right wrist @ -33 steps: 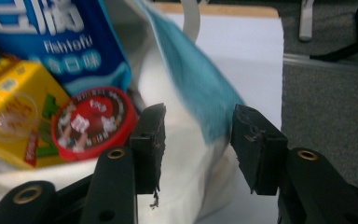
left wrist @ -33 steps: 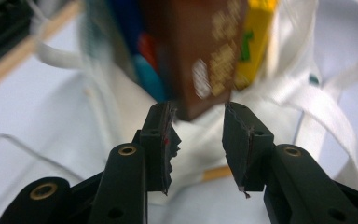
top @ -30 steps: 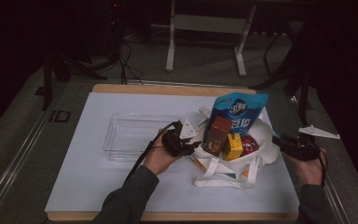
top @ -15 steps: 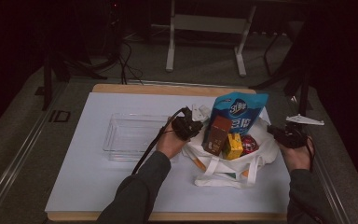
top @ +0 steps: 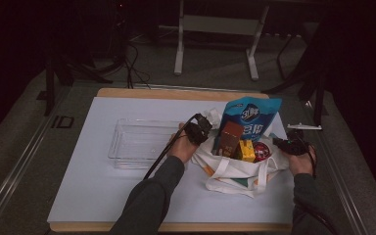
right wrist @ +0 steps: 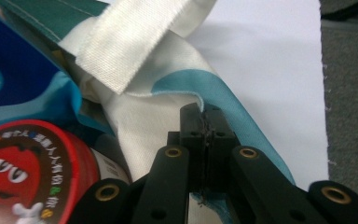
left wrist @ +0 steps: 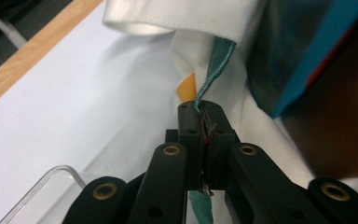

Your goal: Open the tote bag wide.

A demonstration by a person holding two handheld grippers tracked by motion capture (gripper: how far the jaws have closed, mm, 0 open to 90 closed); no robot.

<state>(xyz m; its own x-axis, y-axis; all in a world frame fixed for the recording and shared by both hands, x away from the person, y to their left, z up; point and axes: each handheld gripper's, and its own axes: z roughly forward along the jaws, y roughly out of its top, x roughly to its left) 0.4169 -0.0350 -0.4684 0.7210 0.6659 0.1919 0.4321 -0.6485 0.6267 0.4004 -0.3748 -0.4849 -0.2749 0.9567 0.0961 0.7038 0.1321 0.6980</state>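
Note:
A white tote bag with teal trim lies open on the white table top. It holds a blue pouch, a brown box, a yellow box and a red round tin. My left gripper is at the bag's left rim. In the left gripper view its jaws are shut on the teal-edged cloth. My right gripper is at the bag's right rim, and it is shut on the teal hem, beside the red tin.
A clear plastic tray stands left of the bag, close to my left hand; its corner shows in the left gripper view. The table's right edge is near the right gripper. A metal stand is beyond the table.
Both hands have moved in to the bag's rim, the left one rightward and away from me, the right one leftward. Each gripper has closed on the cloth.

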